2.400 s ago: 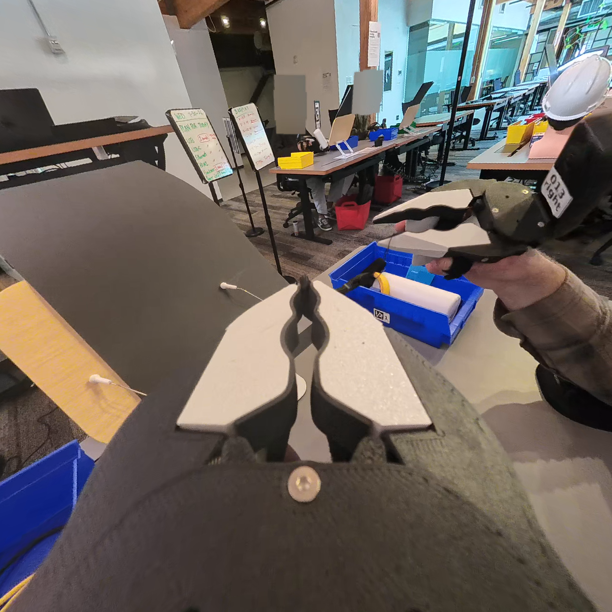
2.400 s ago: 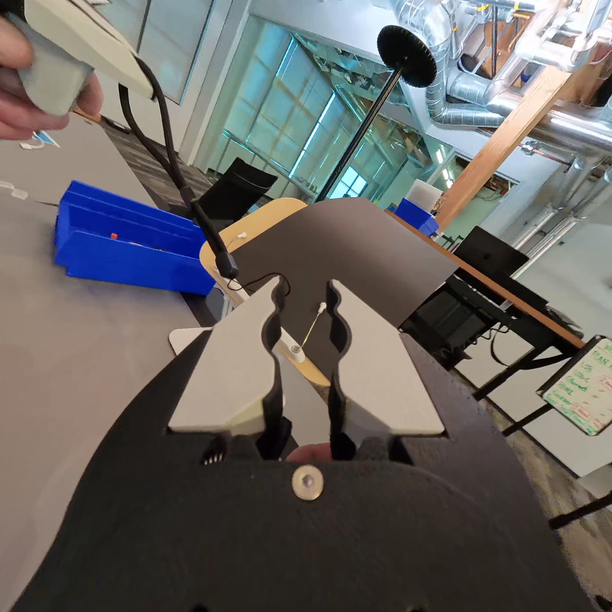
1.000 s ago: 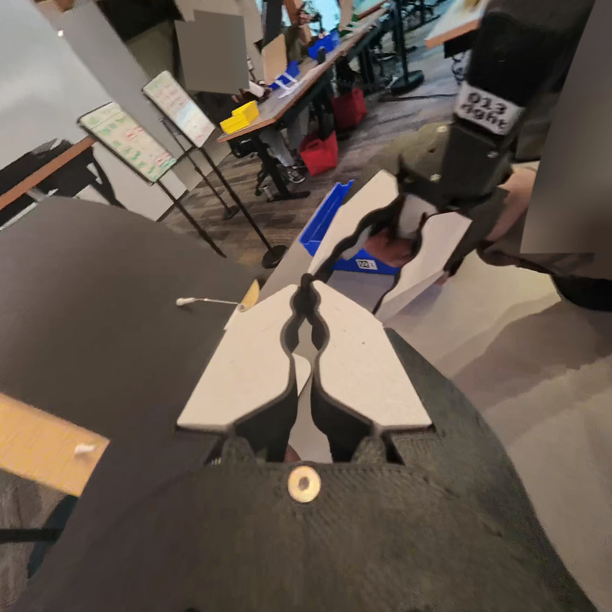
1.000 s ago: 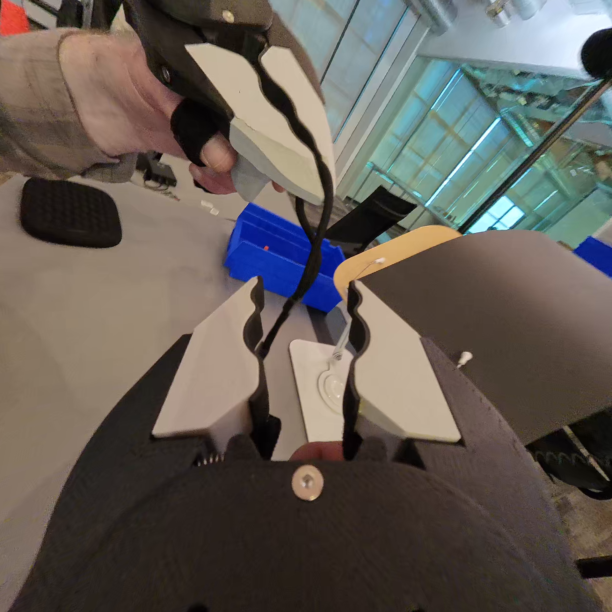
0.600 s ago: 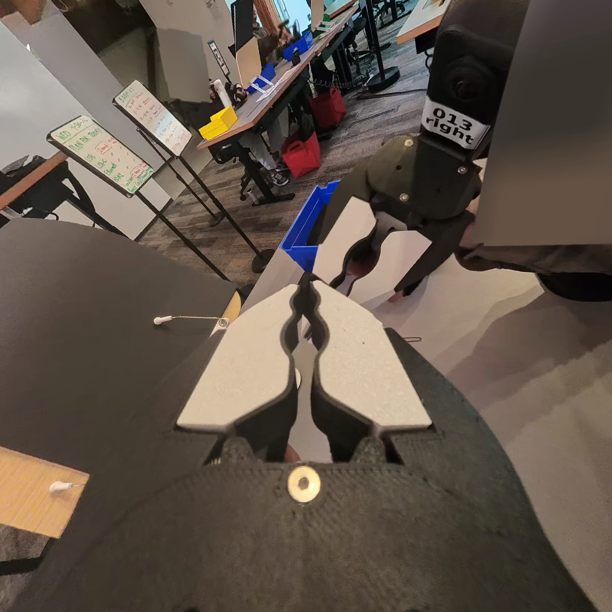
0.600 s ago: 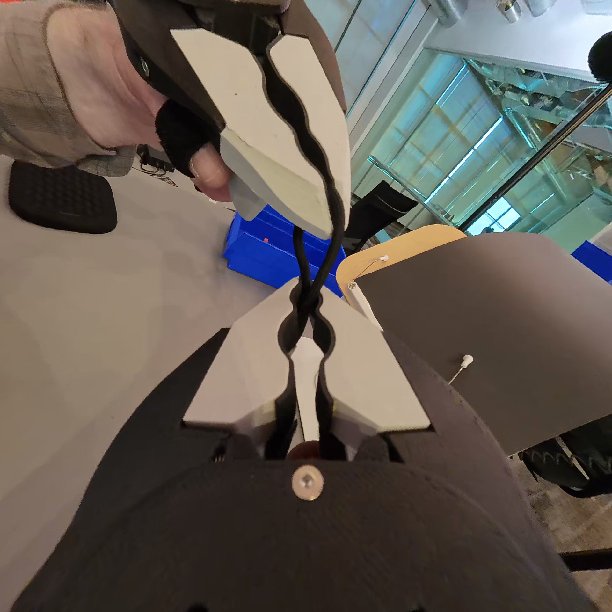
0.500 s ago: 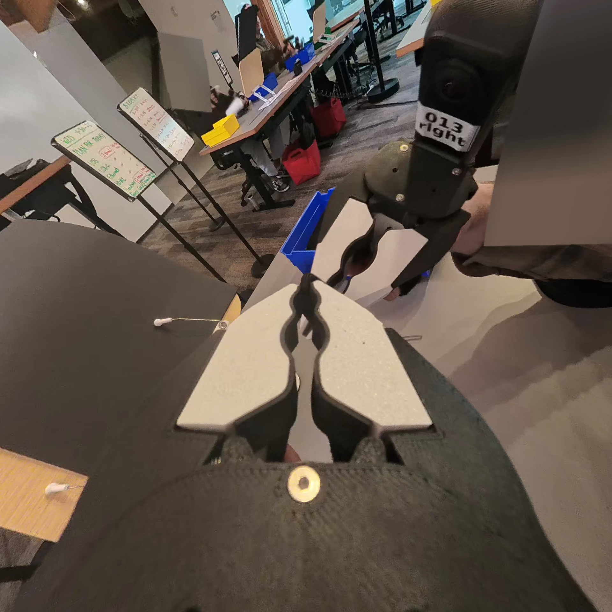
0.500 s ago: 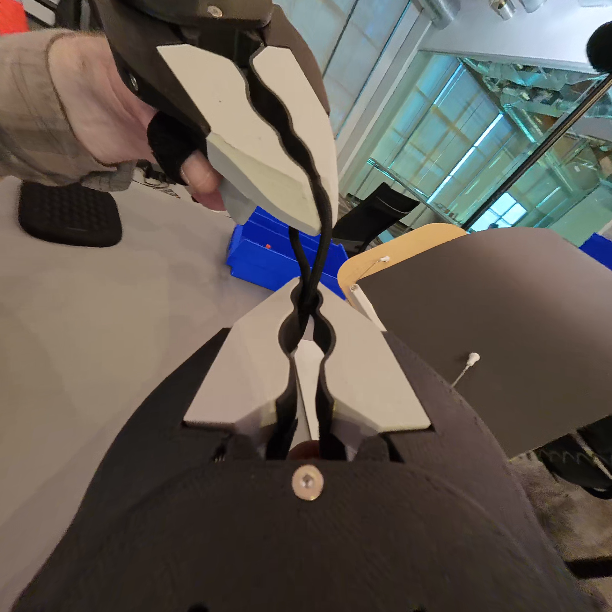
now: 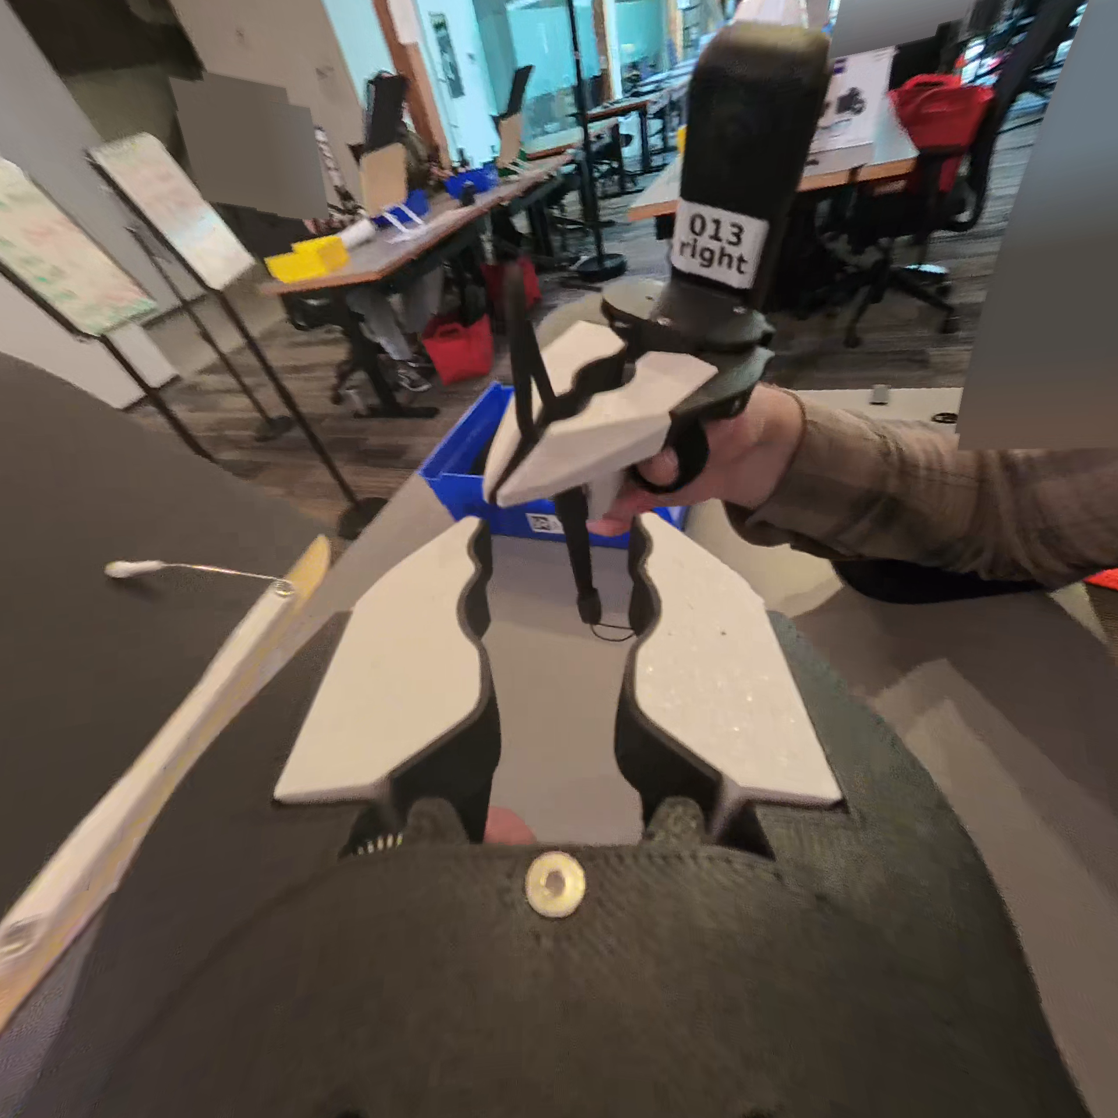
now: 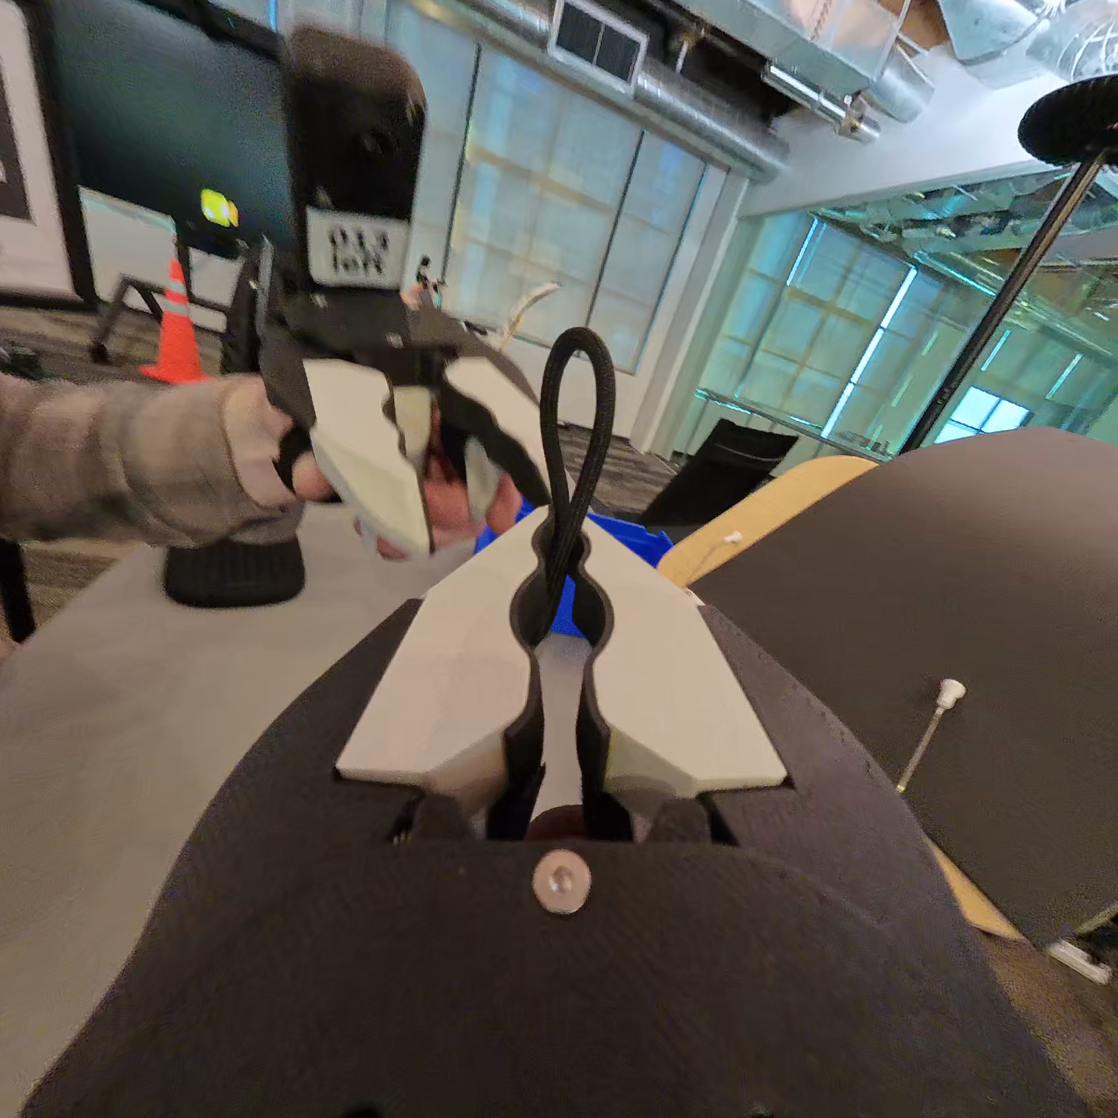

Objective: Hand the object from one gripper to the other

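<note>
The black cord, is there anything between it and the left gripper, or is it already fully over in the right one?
Nothing visible stands between them. The right gripper is shut on the black cord, whose loop sticks up past its tips. The left gripper is open and apart from it, with the cord's tail hanging in front of its gap.

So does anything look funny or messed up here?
Nothing looks broken or spilled. The black cord is folded double, its loop poking up past the shut right gripper, with the loose ends dangling below. The left gripper is open and empty. That fits a handover.
</note>
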Demonstrator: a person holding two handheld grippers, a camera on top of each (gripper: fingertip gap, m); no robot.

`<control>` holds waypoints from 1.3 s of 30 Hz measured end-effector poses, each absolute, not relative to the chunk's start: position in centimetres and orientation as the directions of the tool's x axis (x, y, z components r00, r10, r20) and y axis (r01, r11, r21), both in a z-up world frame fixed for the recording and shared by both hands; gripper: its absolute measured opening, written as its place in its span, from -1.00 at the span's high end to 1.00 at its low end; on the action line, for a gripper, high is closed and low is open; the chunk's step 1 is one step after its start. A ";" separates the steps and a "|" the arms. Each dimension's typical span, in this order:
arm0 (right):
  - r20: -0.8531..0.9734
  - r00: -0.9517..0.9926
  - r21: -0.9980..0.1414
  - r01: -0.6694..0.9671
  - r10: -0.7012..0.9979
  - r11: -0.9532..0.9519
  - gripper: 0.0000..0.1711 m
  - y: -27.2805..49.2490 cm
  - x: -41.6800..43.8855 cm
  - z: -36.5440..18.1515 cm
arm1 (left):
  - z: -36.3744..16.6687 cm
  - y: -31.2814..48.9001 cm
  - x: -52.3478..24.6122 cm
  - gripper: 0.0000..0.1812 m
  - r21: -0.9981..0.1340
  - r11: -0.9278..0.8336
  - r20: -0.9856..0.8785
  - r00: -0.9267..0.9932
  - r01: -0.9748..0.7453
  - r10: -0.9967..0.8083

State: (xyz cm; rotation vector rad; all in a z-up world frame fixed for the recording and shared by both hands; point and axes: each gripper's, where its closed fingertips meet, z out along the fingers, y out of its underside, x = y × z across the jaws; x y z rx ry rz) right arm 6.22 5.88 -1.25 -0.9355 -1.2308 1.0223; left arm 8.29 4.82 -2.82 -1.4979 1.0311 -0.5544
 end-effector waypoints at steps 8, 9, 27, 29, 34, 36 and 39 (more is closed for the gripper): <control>0.226 -0.023 -0.953 -0.213 0.974 0.216 1.00 4.8 6.2 -0.5 | -5.2 5.0 10.8 0.60 -0.982 -0.016 -0.063 0.400 -0.191 -0.915; 0.221 -0.034 -0.952 -0.227 0.975 0.207 1.00 4.6 6.3 -0.3 | -5.4 5.1 11.2 0.64 -0.982 -0.024 -0.054 0.396 -0.190 -0.917; 0.135 -0.157 -0.988 -0.099 0.978 0.120 0.51 5.0 8.3 -1.0 | 0.3 7.7 3.4 0.98 -0.114 0.437 -0.992 0.129 -0.892 0.004; 0.056 -0.215 -0.995 -0.088 0.975 0.037 0.50 4.6 8.1 -1.3 | 1.2 7.0 3.8 0.97 0.108 0.436 -0.987 -0.046 -0.893 0.151; -0.029 -0.309 -0.998 -0.051 0.951 -0.047 0.49 2.8 6.7 -2.3 | 1.1 6.1 5.2 0.98 0.466 0.399 -0.872 -0.333 -0.790 0.360; -0.063 -0.327 -0.996 -0.044 0.943 -0.082 0.52 2.3 6.1 -2.6 | 0.3 6.0 5.6 0.98 0.534 0.386 -0.835 -0.399 -0.752 0.378; -0.091 -0.315 -0.995 -0.018 0.945 -0.102 0.63 2.3 5.4 -3.2 | -0.4 5.6 6.3 0.98 0.585 0.389 -0.801 -0.433 -0.712 0.413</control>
